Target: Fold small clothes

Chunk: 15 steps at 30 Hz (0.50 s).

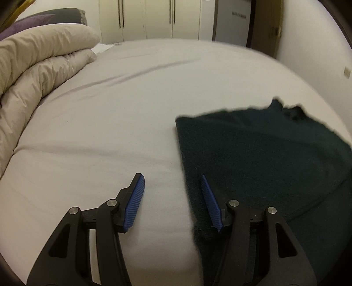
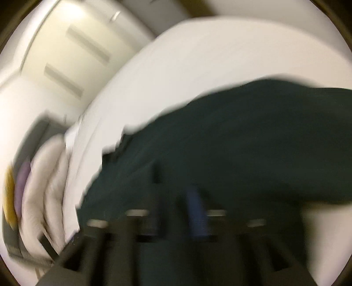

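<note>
A dark green knit garment [image 1: 259, 158] lies on the white bed sheet [image 1: 123, 123], right of centre in the left wrist view. My left gripper [image 1: 172, 183] is open, low over the sheet, astride the garment's left edge: its right finger [image 1: 211, 204] is over the cloth, its left finger [image 1: 136, 198] over bare sheet. In the right wrist view the picture is badly blurred. The garment [image 2: 242, 143] fills the middle, and my right gripper [image 2: 176, 198] sits against it with a blue pad [image 2: 195, 211] showing; the jaws look close together on the cloth.
A folded beige duvet [image 1: 37, 72] lies at the bed's left, with dark and purple pillows [image 1: 44, 17] behind it. Wardrobe doors [image 1: 154, 19] stand beyond the far edge of the bed. The duvet also shows in the right wrist view [image 2: 48, 189].
</note>
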Motion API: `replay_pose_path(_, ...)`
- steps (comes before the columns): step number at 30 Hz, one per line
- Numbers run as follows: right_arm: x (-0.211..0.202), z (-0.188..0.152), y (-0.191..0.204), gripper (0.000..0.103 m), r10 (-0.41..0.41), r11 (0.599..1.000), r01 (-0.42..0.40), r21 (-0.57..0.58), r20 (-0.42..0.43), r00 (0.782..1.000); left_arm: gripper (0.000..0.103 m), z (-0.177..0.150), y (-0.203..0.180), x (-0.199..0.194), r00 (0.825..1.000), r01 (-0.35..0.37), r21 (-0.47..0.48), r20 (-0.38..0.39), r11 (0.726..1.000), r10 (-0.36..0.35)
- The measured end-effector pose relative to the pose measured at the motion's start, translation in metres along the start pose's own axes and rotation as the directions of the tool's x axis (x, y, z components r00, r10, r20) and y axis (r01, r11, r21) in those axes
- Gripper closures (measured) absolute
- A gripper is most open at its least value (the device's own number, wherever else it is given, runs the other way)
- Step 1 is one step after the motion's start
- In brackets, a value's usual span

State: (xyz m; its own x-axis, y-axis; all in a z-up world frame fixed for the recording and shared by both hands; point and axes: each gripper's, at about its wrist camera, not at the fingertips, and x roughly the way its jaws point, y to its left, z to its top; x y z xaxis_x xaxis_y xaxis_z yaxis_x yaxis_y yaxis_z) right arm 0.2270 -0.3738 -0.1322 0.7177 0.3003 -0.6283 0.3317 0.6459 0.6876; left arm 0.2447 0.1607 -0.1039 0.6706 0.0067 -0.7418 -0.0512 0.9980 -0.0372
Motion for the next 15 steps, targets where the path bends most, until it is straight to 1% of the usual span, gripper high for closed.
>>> replay_pose_path(1,-0.025,0.004,-0.017,0.035,0.0,0.999,-0.002,0.036,0.048,0.999,0.05,0.001,0.003,-0.011,0.999,0.002,-0.011,0.034,1.0,-0.001)
replay_pose_path(2,-0.055,0.01,-0.041,0.035,-0.016,0.997,0.009,0.082,0.094,0.995,0.05,0.003,0.005,-0.021,0.998,0.003,-0.014,0.059,1.0,-0.002)
replay_pose_path(4,-0.107,0.013,-0.091,0.035,-0.047,0.979,0.011,0.203,0.174,0.984,0.05,0.003,0.011,-0.042,0.996,0.01,-0.043,0.092,0.999,-0.006)
replay_pose_path(6,-0.155,0.01,-0.156,0.035,-0.109,0.93,0.022,0.367,0.218,0.97,0.05,-0.002,0.014,-0.062,0.994,0.029,-0.087,0.111,0.996,-0.019)
replay_pose_path(8,-0.184,0.003,-0.202,0.035,-0.147,0.874,0.015,0.485,0.234,0.961,0.049,-0.012,0.011,-0.079,0.994,0.052,-0.117,0.105,0.992,-0.039)
replay_pose_path(10,-0.198,-0.002,-0.229,0.035,-0.151,0.838,-0.001,0.546,0.233,0.961,0.049,-0.023,0.006,-0.091,0.993,0.078,-0.15,0.095,0.986,-0.064)
replay_pose_path(11,-0.199,-0.004,-0.237,0.037,-0.129,0.827,-0.026,0.561,0.235,0.963,0.049,-0.029,0.001,-0.096,0.992,0.102,-0.163,0.086,0.981,-0.089)
replay_pose_path(13,-0.193,-0.005,-0.245,0.037,-0.095,0.803,-0.068,0.592,0.24,0.966,0.049,-0.038,-0.015,-0.102,0.991,0.129,-0.171,0.063,0.977,-0.12)
replay_pose_path(15,-0.186,0.004,-0.249,0.037,-0.05,0.791,-0.123,0.599,0.263,0.964,0.049,-0.043,-0.034,-0.105,0.986,0.169,-0.157,0.036,0.973,-0.165)
